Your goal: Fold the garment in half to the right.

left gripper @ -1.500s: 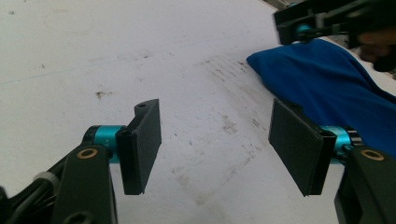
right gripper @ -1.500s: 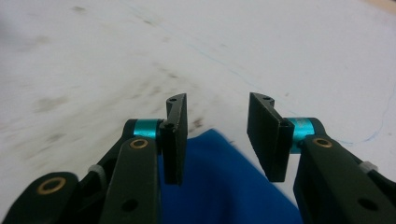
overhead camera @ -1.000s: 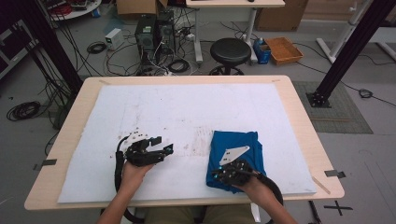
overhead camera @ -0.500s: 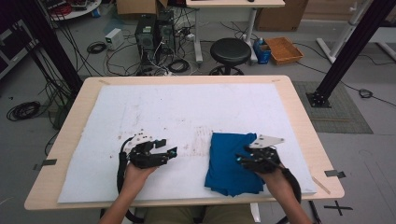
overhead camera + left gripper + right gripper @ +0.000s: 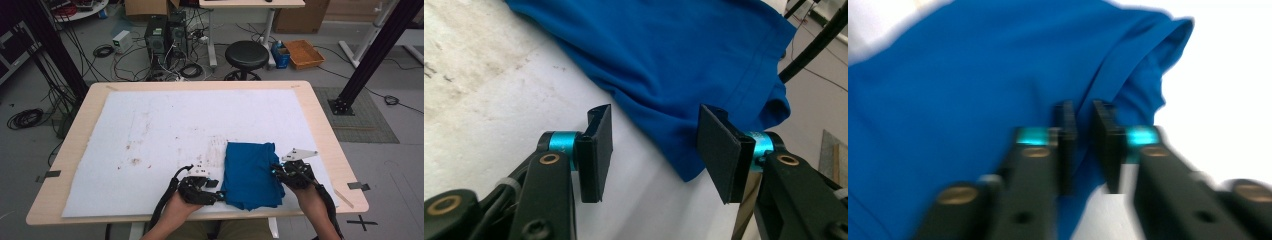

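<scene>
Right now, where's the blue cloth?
High view: the blue cloth lies folded on the white sheet near the table's near edge, right of centre, between the left gripper and the right gripper.

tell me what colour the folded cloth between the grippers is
Plain solid blue cloth, no pattern; the left gripper view shows it best.

The left gripper (image 5: 651, 150) has been narrowing its half-open jaws, while the right gripper (image 5: 1083, 145) (blurred) is closed.
</scene>
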Motion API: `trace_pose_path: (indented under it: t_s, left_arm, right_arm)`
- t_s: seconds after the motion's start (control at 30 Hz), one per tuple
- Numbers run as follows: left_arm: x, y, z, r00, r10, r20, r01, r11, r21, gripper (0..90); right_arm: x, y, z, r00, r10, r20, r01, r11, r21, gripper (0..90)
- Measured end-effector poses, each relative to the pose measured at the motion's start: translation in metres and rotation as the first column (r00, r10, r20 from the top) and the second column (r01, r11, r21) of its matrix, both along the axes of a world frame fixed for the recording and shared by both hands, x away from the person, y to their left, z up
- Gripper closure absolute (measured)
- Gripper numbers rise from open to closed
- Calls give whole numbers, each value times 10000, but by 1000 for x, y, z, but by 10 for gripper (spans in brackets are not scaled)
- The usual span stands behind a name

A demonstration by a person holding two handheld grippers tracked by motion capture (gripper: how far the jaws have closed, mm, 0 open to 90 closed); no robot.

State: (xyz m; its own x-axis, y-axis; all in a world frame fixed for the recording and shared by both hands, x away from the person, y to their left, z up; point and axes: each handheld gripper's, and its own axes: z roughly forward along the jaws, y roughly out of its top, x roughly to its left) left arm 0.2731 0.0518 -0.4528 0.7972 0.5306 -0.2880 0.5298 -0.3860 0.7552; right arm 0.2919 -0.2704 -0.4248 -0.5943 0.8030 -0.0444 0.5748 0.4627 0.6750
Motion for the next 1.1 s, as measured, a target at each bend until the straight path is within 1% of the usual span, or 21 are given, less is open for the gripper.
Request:
trace_pose_path:
  t_s: [0.1, 0.13, 0.2, 0.33, 0.4, 0.43, 0.47, 0.5, 0.53, 0.57, 0.63, 0.7, 0.73, 0.83, 0.9, 0.93, 0.97, 1.0, 1.03, 1.07, 1.1]
  left_arm:
    - [-4, -1, -2, 9983, 258, 527, -273, 9993, 267, 687]
    - [-5, -2, -2, 9981, 223, 582, -244, 9991, 349, 777]
    - [-6, -1, -2, 9980, 158, 616, -184, 9989, 428, 882]
    - [-8, 3, -1, 9974, 411, 598, -426, 9988, 244, 856]
    - [-7, 5, -1, 9976, 559, 401, -560, 9984, 20, 704]
    - [-7, 5, 0, 9975, 600, 370, -597, 9982, -109, 664]
    - [-7, 4, 0, 9978, 579, 335, -573, 9982, -193, 631]
    - [-7, 3, 0, 9982, 547, 238, -542, 9982, -247, 609]
    - [-7, 1, -1, 9986, 511, 167, -507, 9984, -253, 592]
    - [-7, -1, -2, 9987, 485, 126, -482, 9987, -161, 587]
    - [-9, -4, -2, 9988, 454, 193, -453, 9989, -81, 574]
    - [-9, -5, -2, 9983, 528, 235, -529, 9986, 30, 587]
    - [-9, -5, -2, 9977, 596, 333, -600, 9981, 113, 626]
    - [-8, -4, -2, 9960, 730, 508, -744, 9969, 265, 757]
    - [-10, -5, -2, 9953, 658, 712, -690, 9967, 436, 830]
    - [-11, -5, -2, 9946, 587, 858, -634, 9966, 529, 863]
    - [-11, -5, -2, 9942, 602, 891, -652, 9964, 548, 871]
    - [-11, -5, -2, 9942, 587, 902, -639, 9964, 560, 882]
    - [-11, -5, -2, 9939, 574, 939, -631, 9963, 590, 892]
    - [-11, -5, -2, 9937, 582, 953, -641, 9961, 600, 896]
    - [-12, -5, -2, 9933, 587, 993, -653, 9958, 639, 896]
  right_arm:
    - [0, -1, -1, 9999, 8, -104, -7, 10000, 90, 900]
    - [-1, -2, 1, 10000, 41, -82, -40, 9999, 138, 899]
    - [-3, -2, 4, 10000, 61, 19, -62, 9995, 295, 900]
    - [-8, -9, 8, 9999, -133, 87, 128, 9988, 469, 899]
    - [-12, -13, 10, 9995, -303, 5, 302, 9976, 624, 900]
    - [-12, -15, 10, 9991, -432, 27, 430, 9980, 467, 900]
    - [-12, -16, 9, 9986, -512, -94, 515, 9980, 364, 899]
    - [-11, -17, 6, 9969, -576, -543, 590, 9980, 235, 895]
    - [-9, -17, 2, 9952, -605, -776, 610, 9981, 40, 862]
    - [-7, -17, -1, 9942, -657, -853, 650, 9978, -108, 846]
    - [-5, -16, -3, 9918, -681, -1081, 678, 9977, -65, 764]
    - [-3, -17, 6, 9946, -788, -679, 822, 9955, 477, 632]
    - [0, -19, 13, 9951, -930, -329, 953, 9925, 767, 613]
    - [21, -21, 28, 9882, -1440, 518, 1346, 9789, 1538, 608]
    - [43, -16, 24, 9847, -1696, 414, 1602, 9722, 1706, 621]
    - [57, -11, 17, 9826, -1843, 242, 1788, 9729, 1467, 641]
    - [67, -9, 10, 9820, -1890, 3, 1875, 9743, 1247, 700]
    - [74, -7, 3, 9814, -1908, -227, 1921, 9778, 837, 818]
    - [77, -6, -2, 9810, -1920, -270, 1931, 9799, 500, 879]
    - [81, -6, -6, 9789, -2038, -174, 2039, 9790, 72, 895]
    - [82, -7, -8, 9759, -2178, -98, 2178, 9760, -14, 896]
